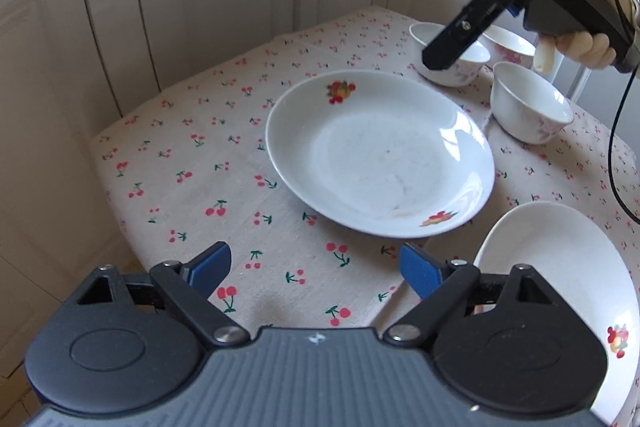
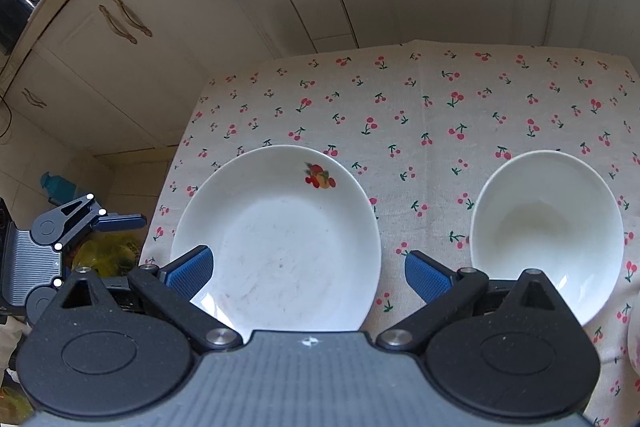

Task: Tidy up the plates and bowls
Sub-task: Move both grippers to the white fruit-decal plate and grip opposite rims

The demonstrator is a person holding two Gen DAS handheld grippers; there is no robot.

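Above the near edge of the table [image 1: 168, 163], which is covered by a cherry-print cloth, the left gripper [image 1: 314, 269] hangs with its blue-padded jaws spread wide and nothing between them. Just beyond its tips lies the large shallow white plate with fruit decals [image 1: 380, 155], near the middle of the table. A second white plate with a fruit decal [image 1: 568, 267] sits at the near right corner, partly hidden behind the right finger.

Over the table's right side, the right gripper [image 2: 308, 273] is also wide open and holds nothing; in its own view the large plate [image 2: 276, 239] lies under its left finger and a plain white deep bowl [image 2: 548, 227] sits just right of its right finger. From the left view, three white bowls cluster at the far right corner: one under the right gripper's tip [image 1: 460, 65], one behind it [image 1: 508, 47], and one nearer [image 1: 532, 103].
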